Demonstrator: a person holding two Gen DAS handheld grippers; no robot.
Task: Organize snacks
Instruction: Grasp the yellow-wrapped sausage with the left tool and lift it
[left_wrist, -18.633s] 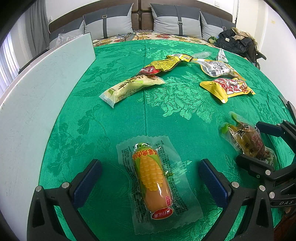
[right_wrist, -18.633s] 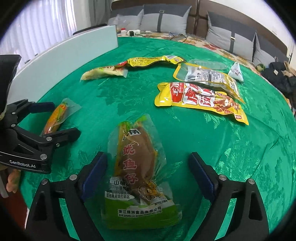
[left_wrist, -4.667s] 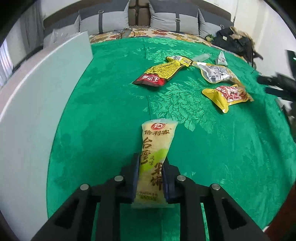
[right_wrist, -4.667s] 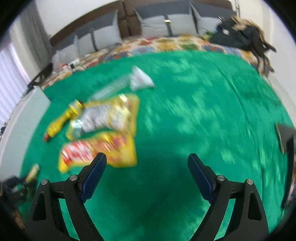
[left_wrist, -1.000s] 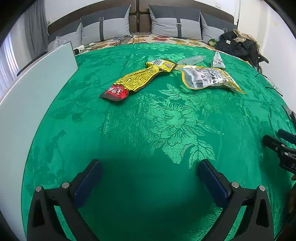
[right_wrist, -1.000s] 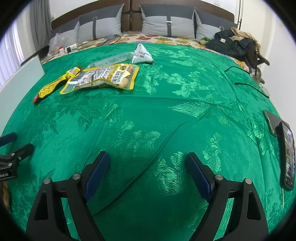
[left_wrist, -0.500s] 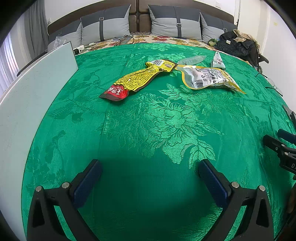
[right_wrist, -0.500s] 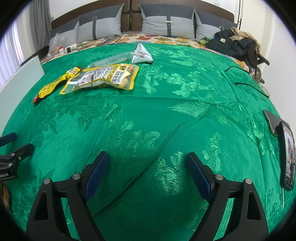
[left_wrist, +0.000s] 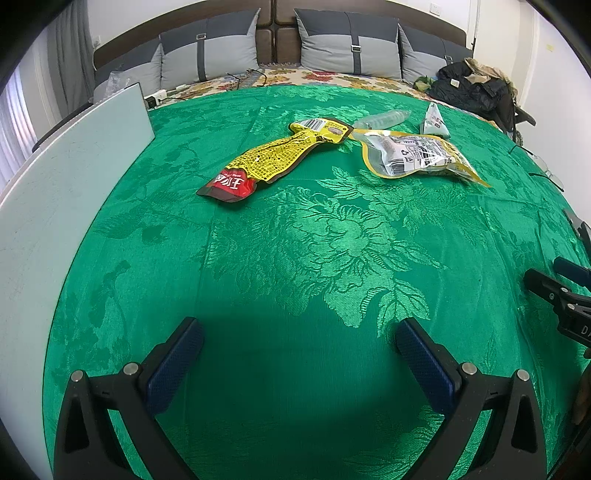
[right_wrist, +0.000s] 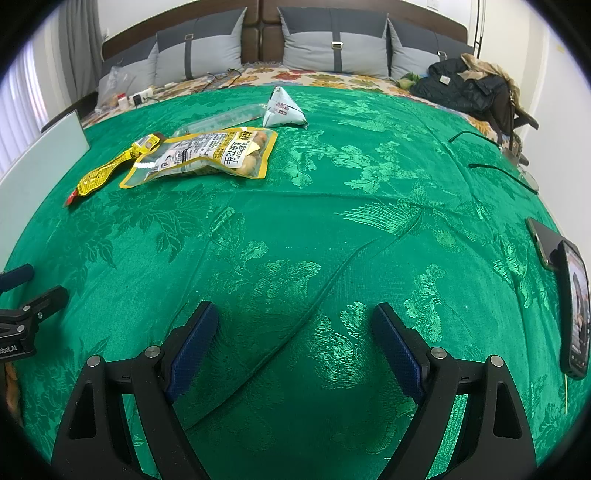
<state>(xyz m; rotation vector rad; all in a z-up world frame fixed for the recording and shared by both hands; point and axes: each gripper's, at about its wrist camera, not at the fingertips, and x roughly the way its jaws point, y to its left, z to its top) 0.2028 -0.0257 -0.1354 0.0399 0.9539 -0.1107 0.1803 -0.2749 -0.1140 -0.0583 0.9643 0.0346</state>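
On the green cloth, a long yellow-and-red snack packet (left_wrist: 271, 162) lies at the far middle; it also shows in the right wrist view (right_wrist: 107, 171). Beside it to the right lies a yellow-rimmed peanut bag (left_wrist: 413, 157) (right_wrist: 207, 155). Behind these are a clear tube packet (left_wrist: 382, 119) (right_wrist: 221, 118) and a white triangular packet (left_wrist: 434, 120) (right_wrist: 282, 107). My left gripper (left_wrist: 299, 354) is open and empty, low over bare cloth. My right gripper (right_wrist: 295, 343) is open and empty, also over bare cloth, far from the snacks.
A pale grey board (left_wrist: 55, 184) runs along the table's left edge. Phones (right_wrist: 570, 295) lie at the right edge, with a cable (right_wrist: 498, 173) behind them. A sofa with grey cushions (left_wrist: 332, 48) and a dark jacket (left_wrist: 472, 88) stand beyond the table.
Nothing has visibly moved over the last second. Since several seconds ago, the left gripper no longer holds the pale yellow packet, and the red-and-yellow bag is gone from the cloth.
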